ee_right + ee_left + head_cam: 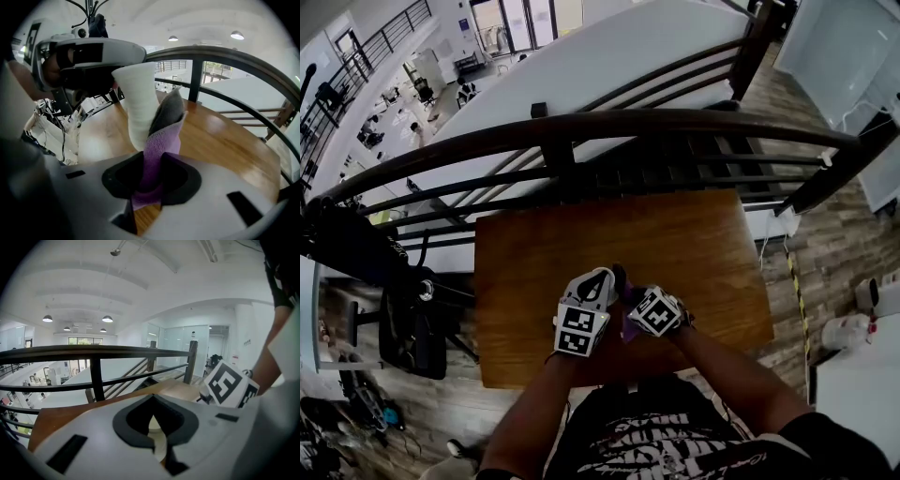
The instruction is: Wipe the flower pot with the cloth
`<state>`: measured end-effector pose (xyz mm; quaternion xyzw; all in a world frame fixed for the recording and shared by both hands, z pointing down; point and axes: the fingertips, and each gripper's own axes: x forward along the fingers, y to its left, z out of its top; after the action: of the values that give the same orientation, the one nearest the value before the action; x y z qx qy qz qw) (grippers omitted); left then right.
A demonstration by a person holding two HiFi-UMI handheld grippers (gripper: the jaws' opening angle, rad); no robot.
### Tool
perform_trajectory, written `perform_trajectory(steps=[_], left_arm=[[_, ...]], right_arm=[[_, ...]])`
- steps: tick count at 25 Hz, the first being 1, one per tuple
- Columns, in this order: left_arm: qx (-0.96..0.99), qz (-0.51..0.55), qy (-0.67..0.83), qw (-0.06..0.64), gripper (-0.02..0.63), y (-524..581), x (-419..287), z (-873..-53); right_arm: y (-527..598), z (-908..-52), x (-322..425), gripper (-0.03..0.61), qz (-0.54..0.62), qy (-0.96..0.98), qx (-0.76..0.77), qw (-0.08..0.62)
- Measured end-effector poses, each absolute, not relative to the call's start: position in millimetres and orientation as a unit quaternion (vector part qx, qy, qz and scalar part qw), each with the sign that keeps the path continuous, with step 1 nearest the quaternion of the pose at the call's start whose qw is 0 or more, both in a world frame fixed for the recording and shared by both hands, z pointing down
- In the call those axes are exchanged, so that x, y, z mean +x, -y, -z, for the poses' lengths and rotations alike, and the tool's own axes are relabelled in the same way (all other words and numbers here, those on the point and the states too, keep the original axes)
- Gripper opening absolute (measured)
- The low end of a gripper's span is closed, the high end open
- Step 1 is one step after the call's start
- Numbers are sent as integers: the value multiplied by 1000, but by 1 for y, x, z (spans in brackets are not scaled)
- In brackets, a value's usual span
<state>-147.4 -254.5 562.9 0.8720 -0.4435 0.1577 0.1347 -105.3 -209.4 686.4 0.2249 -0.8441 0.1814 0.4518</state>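
Head view: left arm (pixel 530 412) and right arm (pixel 733 370) meet over surface (pixel 694 244). Left tool (pixel 157 427) clenches pot (pixel 137 101); right tool (pixel 149 180), pitched down, grips cloth (pixel 161 140) laid against pot's side.

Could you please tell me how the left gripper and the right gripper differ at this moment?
The left gripper clamps the white flower pot; the right gripper clamps the purple cloth. The left one points nearly level, the right one steeply down. Both are shut on something above the wooden table.

Left hand-held gripper (pixel 154 425) gripping pale flower pot (pixel 158 446), wooden table (pixel 51 420), black railing (pixel 93 351)
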Motion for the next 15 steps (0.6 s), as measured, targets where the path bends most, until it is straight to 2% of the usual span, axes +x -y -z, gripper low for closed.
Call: perform_trajectory(steps=[15], left_arm=[[877, -153, 432, 144, -2, 254, -148, -561]], right_arm=[[155, -705, -173, 91, -196, 855, 135, 460]])
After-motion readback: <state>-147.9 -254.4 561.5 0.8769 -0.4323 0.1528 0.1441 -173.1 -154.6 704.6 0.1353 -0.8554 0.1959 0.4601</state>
